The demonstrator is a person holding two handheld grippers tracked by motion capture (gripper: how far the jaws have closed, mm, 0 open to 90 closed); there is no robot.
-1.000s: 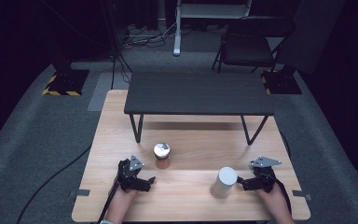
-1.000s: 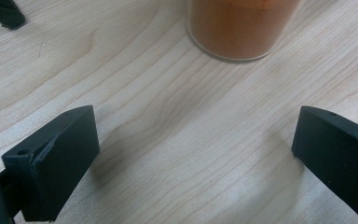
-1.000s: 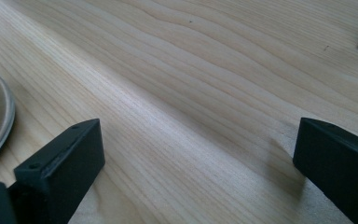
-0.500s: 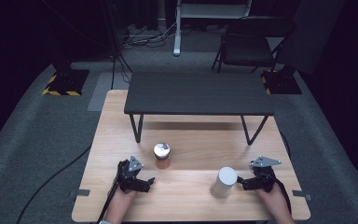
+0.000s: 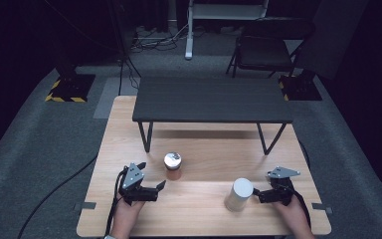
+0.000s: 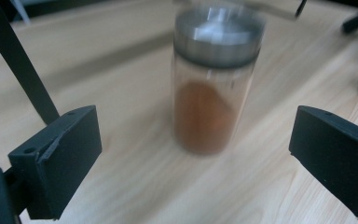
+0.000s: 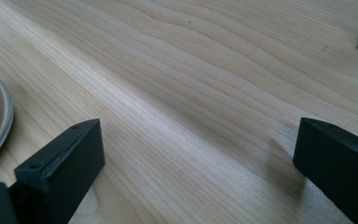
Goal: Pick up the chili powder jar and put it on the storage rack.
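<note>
Left gripper view, spice jar (image 6: 213,84) just ahead between wide left tongs (image 6: 191,154), untouched

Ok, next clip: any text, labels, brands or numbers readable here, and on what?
None can be read.
Jar: clear wall, metal lid, no label on the side shown; the left gripper view is blurred.
White cylinder: plain.
Yellow-black striped plates on the floor: hazard stripes, no words.
Table: bare wood.

One clear glass jar with silver metal lid (image 5: 172,166), one white cylindrical cup (image 5: 238,194), one low black metal table (image 5: 211,99), one black folding chair (image 5: 264,46), two handheld claws: left claw (image 5: 161,185), right claw (image 5: 255,193).
</note>
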